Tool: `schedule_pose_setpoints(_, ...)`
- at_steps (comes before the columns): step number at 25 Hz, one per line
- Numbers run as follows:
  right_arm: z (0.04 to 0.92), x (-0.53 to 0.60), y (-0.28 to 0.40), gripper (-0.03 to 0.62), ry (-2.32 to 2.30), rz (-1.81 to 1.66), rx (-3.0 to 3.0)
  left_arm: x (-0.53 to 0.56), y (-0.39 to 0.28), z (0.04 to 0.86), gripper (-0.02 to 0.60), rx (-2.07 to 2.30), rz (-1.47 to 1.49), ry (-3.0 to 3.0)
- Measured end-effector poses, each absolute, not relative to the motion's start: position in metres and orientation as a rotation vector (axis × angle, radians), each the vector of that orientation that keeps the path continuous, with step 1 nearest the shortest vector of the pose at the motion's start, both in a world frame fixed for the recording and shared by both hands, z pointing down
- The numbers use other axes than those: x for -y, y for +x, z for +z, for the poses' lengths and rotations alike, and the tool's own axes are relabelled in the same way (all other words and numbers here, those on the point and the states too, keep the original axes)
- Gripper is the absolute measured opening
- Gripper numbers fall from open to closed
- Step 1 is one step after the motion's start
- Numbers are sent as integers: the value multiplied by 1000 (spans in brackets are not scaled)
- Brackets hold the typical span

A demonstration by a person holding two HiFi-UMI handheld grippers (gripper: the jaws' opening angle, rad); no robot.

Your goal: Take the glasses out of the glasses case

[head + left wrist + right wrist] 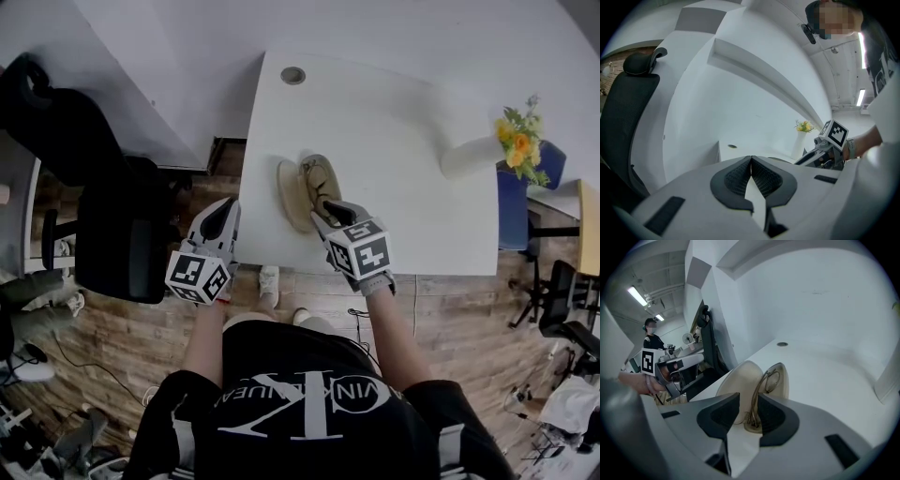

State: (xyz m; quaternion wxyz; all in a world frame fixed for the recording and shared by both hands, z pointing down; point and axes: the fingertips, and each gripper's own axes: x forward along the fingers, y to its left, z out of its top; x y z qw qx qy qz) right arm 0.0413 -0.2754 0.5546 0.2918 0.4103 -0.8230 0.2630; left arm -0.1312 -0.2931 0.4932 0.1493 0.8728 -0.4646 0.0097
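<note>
Off to the outer side of my left gripper (pixel 751 162) stands a black office chair (pixel 117 225), clear of the work. The left gripper's jaws are pressed together with nothing between them. It hangs just off the near edge of the white table (pixel 403 141), and the glasses case (pixel 292 195) lies a little ahead of it and toward its inner side. I judge this gripper is not taking part yet, though it sits close enough to steady the case if needed.

The case lies open near the table's front edge, lid swung to the left. The glasses (pixel 769 378) sit inside it, folded, so the opening is done and the removal is not.

My right gripper (pixel 749 403) is right at the case with its jaws parted. The near end of the folded frame stands up between them, closer to the right jaw. I cannot tell whether either pad touches the metal. What is left, as I read it: close on the frame, lift it clear of the case and set it down.

Well beyond the right gripper's outer side, a vase of yellow flowers (pixel 518 142) stands at the table's far corner.
</note>
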Motion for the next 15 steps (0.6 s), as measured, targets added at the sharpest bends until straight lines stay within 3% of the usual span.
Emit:
schedule_pose_setpoints(12, 537, 267, 48, 123, 1179, 724, 2310, 273, -130, 484, 15, 1361, 25, 2517)
schedule_pose_setpoints(15, 528, 267, 52, 88, 1220, 707, 2348, 269, -130, 481, 15, 1372, 18, 2518)
